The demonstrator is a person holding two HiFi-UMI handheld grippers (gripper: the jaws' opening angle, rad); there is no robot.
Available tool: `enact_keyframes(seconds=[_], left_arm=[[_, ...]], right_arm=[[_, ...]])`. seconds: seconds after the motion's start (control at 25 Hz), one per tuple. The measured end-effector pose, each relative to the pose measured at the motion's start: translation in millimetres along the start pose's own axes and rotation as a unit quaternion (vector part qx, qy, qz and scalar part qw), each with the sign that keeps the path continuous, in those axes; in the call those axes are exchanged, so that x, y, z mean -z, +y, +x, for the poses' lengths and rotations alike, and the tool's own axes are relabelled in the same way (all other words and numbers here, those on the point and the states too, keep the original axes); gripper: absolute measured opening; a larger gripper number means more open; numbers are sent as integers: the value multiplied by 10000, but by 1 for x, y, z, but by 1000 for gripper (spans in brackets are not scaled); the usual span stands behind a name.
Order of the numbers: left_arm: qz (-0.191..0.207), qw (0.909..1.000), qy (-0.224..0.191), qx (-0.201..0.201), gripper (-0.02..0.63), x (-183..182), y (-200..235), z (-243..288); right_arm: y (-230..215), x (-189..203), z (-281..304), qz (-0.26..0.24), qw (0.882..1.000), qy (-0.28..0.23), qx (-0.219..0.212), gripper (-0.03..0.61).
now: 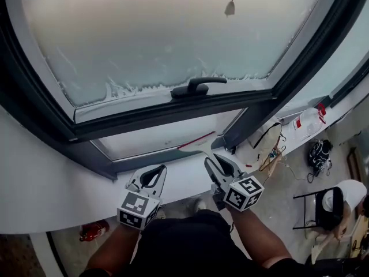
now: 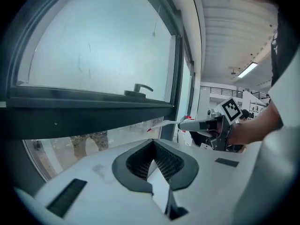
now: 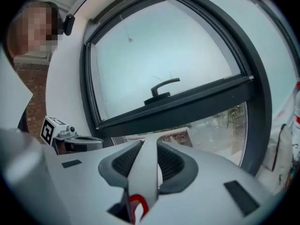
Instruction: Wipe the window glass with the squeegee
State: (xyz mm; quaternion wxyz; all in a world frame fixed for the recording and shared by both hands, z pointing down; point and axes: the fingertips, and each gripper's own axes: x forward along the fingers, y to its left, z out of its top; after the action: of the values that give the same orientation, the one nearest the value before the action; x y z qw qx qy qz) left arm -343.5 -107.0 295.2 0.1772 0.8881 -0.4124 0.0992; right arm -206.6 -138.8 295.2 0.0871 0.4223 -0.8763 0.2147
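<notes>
My right gripper (image 1: 211, 157) is shut on the white handle of the squeegee (image 1: 196, 141). Its red-edged blade is held up in front of the lower pane (image 1: 158, 136); whether it touches the glass I cannot tell. In the right gripper view the handle (image 3: 147, 172) runs between the dark pads (image 3: 123, 161). The left gripper (image 1: 164, 167) hangs beside it over the white sill (image 1: 52, 183), shut with nothing in it. From the left gripper view the squeegee (image 2: 165, 123) juts out leftward from the right gripper (image 2: 194, 124). The upper glass (image 1: 173, 33) is fogged, with foam along its bottom edge.
A black window handle (image 1: 198, 86) sticks out from the dark frame between the two panes. A blind cord pull (image 1: 230, 7) hangs before the upper glass. To the right on the sill stand a bottle (image 1: 308, 120) and loose cables (image 1: 268, 154). A stool (image 1: 323, 203) is on the floor.
</notes>
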Motion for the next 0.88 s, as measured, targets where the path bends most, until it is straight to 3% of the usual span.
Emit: enact_keyframes(seconds=[0.24,0.52,0.72,0.88], left_arm=[[-130,9971,-269,-699,2,-4,-10,4],[-296,9833,-639,-1680,1,-10,-87,-10],[-432,9786,-595,-1920,0,8,-161,-18],[-491,9792,-368,-1934,2,21,-208,-24]], right_arm=[[1,-26,-14,-523,9960,19,-729,91],[-20,-32,-90,-1095,9839,27,-1413,91],[-39,-18,-151,-933,9811,-143,-1686,91],[-48,-5,-192,-623,9842,-168,-1651,91]])
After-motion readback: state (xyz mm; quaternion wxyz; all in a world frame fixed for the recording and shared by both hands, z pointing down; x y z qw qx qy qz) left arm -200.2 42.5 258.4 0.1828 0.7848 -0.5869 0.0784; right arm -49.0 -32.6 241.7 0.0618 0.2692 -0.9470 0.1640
